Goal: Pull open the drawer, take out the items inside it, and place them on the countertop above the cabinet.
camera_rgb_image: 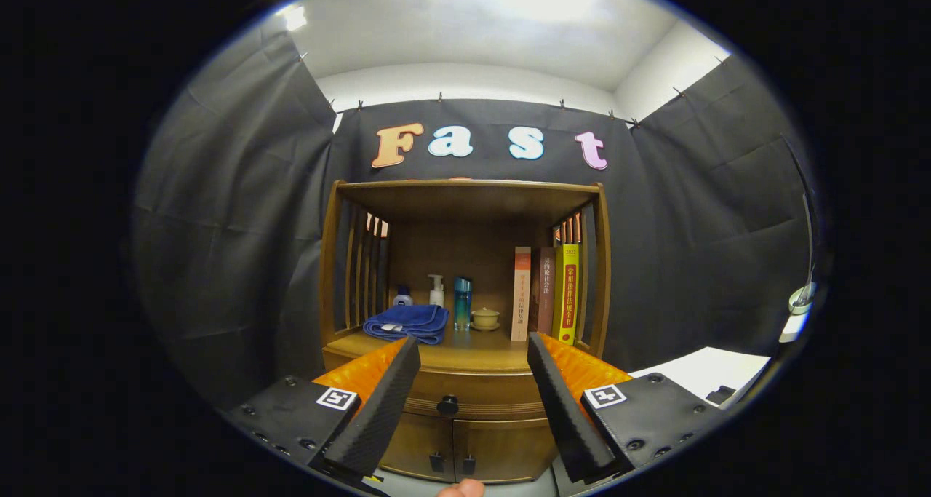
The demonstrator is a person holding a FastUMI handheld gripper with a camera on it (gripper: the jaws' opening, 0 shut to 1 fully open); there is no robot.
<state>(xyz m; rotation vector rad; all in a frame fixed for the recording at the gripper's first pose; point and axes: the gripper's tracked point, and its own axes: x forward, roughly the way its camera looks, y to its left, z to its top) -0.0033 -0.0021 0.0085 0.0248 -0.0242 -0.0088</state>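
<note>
Wooden cabinet point(465, 366), closed drawer point(473, 402) (round black knob point(447, 404)), gripper point(474, 350) spread wide, ribbed fingers.

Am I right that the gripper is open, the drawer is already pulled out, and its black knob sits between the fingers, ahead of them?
Not quite. The gripper view shows the drawer shut, flush with the cabinet front, not pulled out. The rest holds: the gripper is open, and the black knob sits between the fingers, ahead of them.
</note>
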